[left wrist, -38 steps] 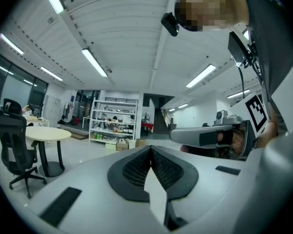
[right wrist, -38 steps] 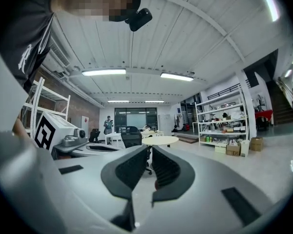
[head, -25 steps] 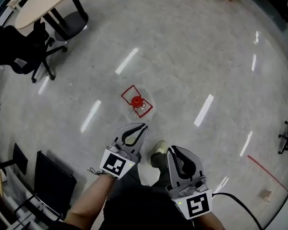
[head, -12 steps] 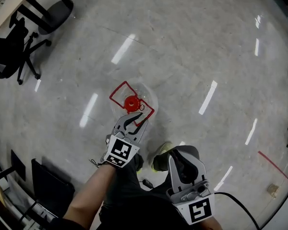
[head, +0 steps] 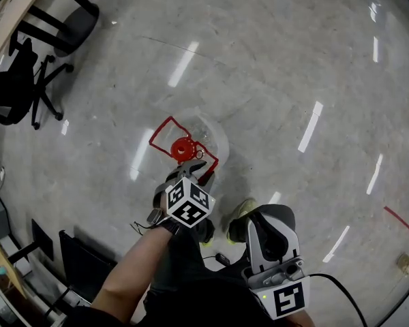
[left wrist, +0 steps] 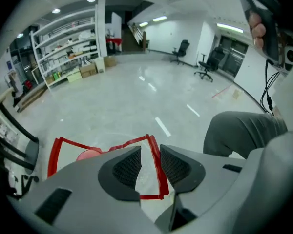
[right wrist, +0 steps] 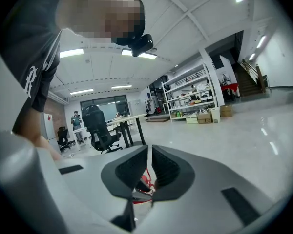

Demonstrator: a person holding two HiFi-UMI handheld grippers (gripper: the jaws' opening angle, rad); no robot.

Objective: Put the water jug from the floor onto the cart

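The clear water jug (head: 210, 139) stands on the floor with a red cap (head: 182, 147) and a red wire handle (head: 162, 129). My left gripper (head: 194, 171) points steeply down at the near side of that handle. In the left gripper view its jaws are opening (left wrist: 151, 152), with one bar of the red handle (left wrist: 157, 169) running through the gap close to the right pad; neither pad presses on it. The cap (left wrist: 87, 155) peeks over the left jaw. My right gripper (head: 273, 214) hangs lower right, apart from the jug, shut and empty (right wrist: 150, 152).
The person's shoes (head: 242, 211) stand just behind the jug. An office chair (head: 17, 80) and a table's base (head: 71, 19) are at the far left. A black flat case (head: 82, 264) sits at the lower left. Shelving (left wrist: 68, 48) lines the far wall.
Both grippers have sunk toward the floor. The left one has tipped downward, reached the jug's red handle, and opened its jaws round one bar. The jug has not moved.
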